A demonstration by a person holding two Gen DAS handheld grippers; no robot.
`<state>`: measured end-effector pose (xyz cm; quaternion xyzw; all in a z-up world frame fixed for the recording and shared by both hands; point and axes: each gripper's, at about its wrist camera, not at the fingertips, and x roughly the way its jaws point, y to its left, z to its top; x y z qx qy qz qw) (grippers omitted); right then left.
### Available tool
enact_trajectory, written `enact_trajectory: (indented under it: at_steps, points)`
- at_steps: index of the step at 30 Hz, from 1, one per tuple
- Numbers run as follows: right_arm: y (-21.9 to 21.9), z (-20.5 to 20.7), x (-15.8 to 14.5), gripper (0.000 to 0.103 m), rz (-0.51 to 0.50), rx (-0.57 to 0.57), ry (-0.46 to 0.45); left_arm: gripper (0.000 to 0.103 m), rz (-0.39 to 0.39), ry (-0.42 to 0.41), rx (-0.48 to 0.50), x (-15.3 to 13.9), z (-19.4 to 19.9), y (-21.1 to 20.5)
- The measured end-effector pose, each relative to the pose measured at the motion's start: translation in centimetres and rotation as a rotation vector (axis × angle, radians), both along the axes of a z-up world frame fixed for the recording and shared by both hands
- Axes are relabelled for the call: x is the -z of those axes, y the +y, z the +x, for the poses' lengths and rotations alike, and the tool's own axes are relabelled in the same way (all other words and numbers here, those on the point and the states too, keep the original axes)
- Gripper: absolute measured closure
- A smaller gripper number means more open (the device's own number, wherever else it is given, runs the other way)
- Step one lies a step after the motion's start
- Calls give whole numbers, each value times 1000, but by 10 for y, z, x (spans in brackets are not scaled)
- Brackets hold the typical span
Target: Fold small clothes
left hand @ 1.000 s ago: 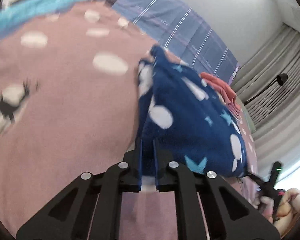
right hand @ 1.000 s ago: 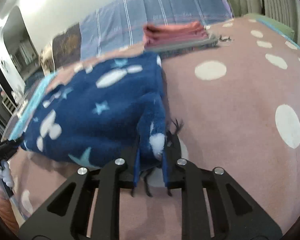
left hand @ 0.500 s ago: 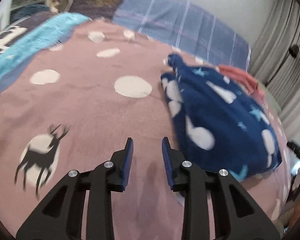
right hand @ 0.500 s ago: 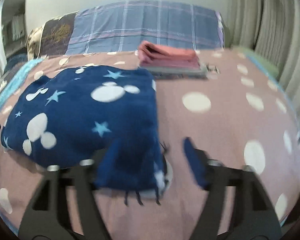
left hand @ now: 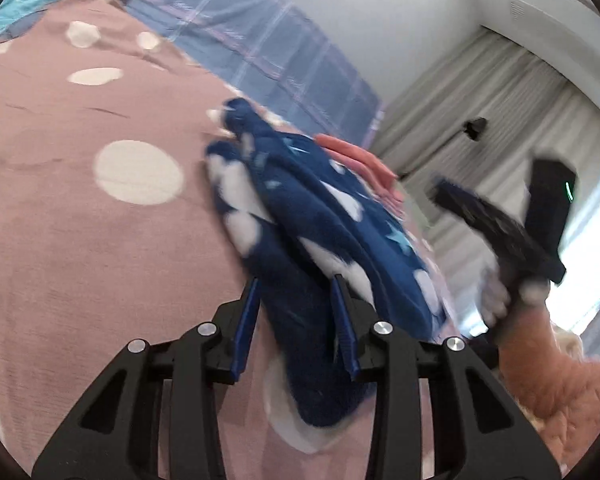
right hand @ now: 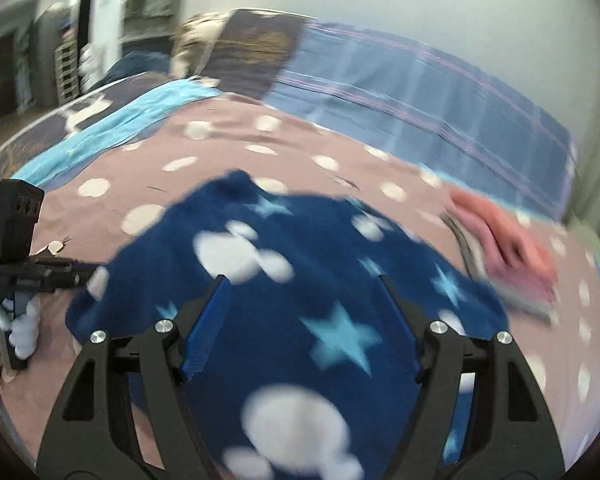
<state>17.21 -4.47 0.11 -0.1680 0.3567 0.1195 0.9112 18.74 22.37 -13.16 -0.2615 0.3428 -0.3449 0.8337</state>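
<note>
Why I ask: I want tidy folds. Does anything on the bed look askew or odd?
The navy star-print garment looks rumpled: its far corner pokes up in a lump and its edges lie uneven on the pink spotted bedspread. The folded pink stack behind looks tidy, though blur hides detail.

left claw [left hand: 296,292] astride navy fleece garment [left hand: 324,236]

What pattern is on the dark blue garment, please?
White blobs and light blue stars on navy garment; clearest from the right wrist.

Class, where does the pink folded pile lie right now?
In the right wrist view the pink pile lies on the spotted bedspread, right of the navy garment.
</note>
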Motion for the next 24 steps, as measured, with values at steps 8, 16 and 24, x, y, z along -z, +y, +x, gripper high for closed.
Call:
enact_trajectory:
  at_steps: [8,16,24]
  points:
    - [88,82,31,29,-63,-64,180,63,49,12,66,0,0,-26]
    - [151,112,61,34,-235,-145,215,62,31,41,100,7,3,-25]
    - [168,136,83,57,-188,-270,449,62,45,39,114,6,-2,-26]
